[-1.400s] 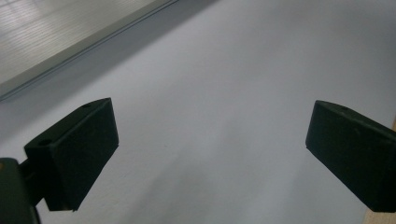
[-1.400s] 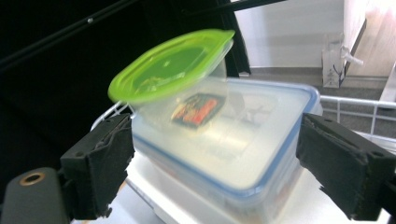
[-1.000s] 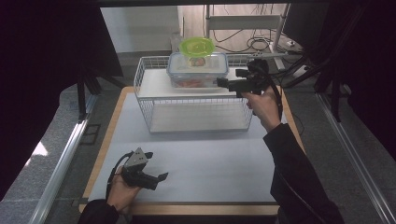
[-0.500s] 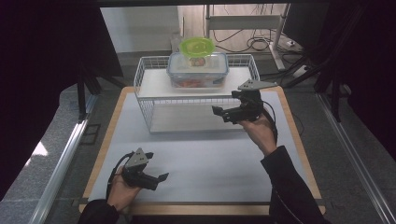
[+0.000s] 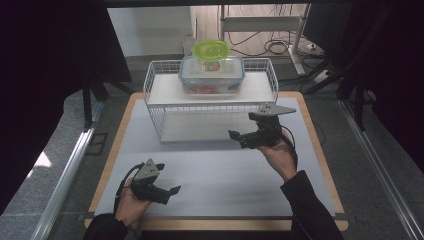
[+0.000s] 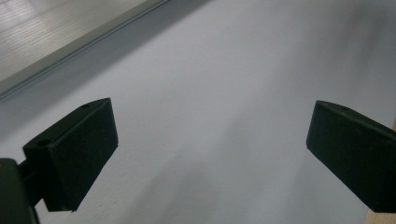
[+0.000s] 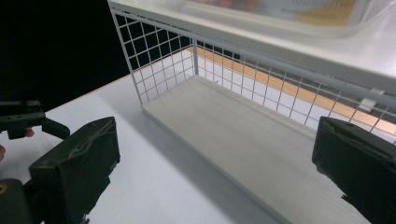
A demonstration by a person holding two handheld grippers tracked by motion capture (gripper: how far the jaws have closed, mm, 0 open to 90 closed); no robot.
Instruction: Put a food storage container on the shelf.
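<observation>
A white wire rack (image 5: 165,93) stands at the back of the table. On its top shelf sits a clear lidded food container (image 5: 212,75) with a green-lidded tub (image 5: 211,49) behind it. My right gripper (image 5: 243,127) hovers open in front of the rack's right end, at the height of the lower shelf (image 7: 243,126), which is bare. Its jaws (image 7: 215,163) stand wide apart with nothing between them. My left gripper (image 5: 167,178) rests low over the mat near the front left, open and holding nothing (image 6: 210,154).
A pale grey mat (image 5: 225,175) covers the wooden table (image 5: 320,150). The rack's wire walls (image 7: 159,56) close its left end and back. Metal rails (image 5: 70,165) run along both sides of the table. The left gripper (image 7: 18,119) appears far off in the right gripper view.
My right gripper has come down and toward the person, from beside the container on the top shelf to the front of the lower shelf. The left gripper has stayed still.
</observation>
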